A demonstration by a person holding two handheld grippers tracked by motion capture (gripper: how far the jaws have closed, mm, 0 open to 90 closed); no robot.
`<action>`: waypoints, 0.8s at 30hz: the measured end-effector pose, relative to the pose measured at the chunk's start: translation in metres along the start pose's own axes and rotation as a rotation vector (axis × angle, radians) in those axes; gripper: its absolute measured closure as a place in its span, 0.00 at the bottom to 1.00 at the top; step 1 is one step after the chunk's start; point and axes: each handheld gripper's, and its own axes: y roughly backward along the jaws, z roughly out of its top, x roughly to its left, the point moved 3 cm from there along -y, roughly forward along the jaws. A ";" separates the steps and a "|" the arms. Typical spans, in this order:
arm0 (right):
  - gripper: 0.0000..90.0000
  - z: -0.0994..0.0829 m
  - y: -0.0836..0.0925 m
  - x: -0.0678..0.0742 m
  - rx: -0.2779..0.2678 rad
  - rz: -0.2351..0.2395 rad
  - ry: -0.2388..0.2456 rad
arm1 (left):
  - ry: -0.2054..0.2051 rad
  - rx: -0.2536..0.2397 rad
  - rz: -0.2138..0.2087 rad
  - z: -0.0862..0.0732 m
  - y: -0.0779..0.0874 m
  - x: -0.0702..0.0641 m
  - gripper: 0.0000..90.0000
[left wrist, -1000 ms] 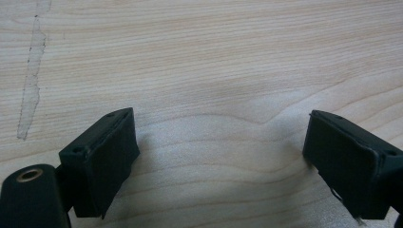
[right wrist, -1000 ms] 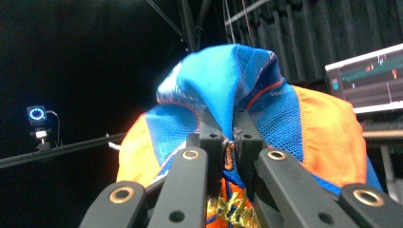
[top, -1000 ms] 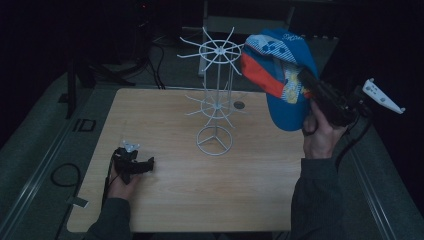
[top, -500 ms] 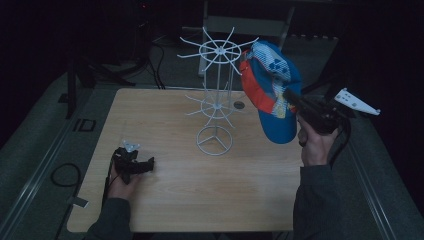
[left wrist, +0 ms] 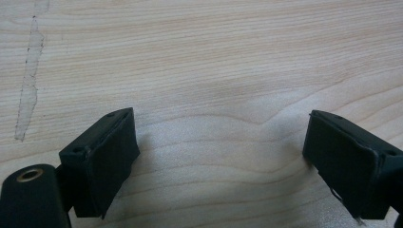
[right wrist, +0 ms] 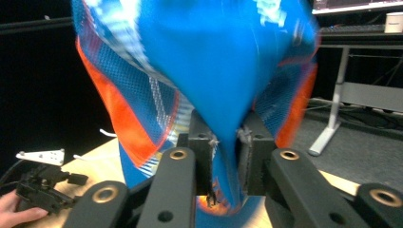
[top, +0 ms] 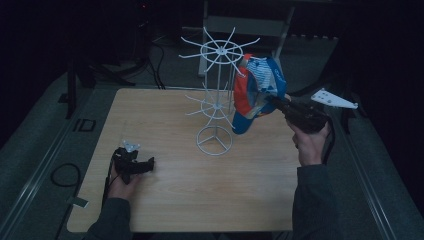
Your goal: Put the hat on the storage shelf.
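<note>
Cap [top: 257,92]: hangs on the rack [top: 216,107], its upper right spoke, brim down.
Right hand-held gripper [top: 275,101]: right of cap, jaws just been opening, fabric between, loosely pinched.
Left hand-held gripper [left wrist: 228,156]: wide apart, empty, on bench [top: 200,190].
Nearer: right.

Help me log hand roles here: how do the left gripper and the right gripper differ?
The left gripper rests low on the wooden table, jaws wide apart with nothing between them. The right gripper is raised beside the white wire rack, its jaws just opening, with the blue and orange cap between its pads. Both are black and hand-held.
</note>
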 end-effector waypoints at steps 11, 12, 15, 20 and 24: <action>0.57 -0.002 0.000 -0.003 0.019 -0.025 0.002 | 0.001 0.000 0.000 0.000 0.000 0.000 0.13; 0.54 -0.004 0.000 -0.003 0.027 -0.032 0.007 | 0.001 0.000 0.000 0.000 0.000 0.000 0.13; 0.52 -0.006 -0.001 -0.004 0.040 -0.045 0.016 | 0.003 -0.001 0.000 0.000 0.000 0.000 0.13; 0.49 -0.010 -0.002 -0.006 0.052 -0.051 0.010 | 0.003 -0.001 0.000 0.000 0.000 0.000 0.13; 0.46 -0.015 -0.003 -0.008 0.067 -0.056 0.008 | 0.002 -0.001 0.001 0.000 0.000 0.000 0.13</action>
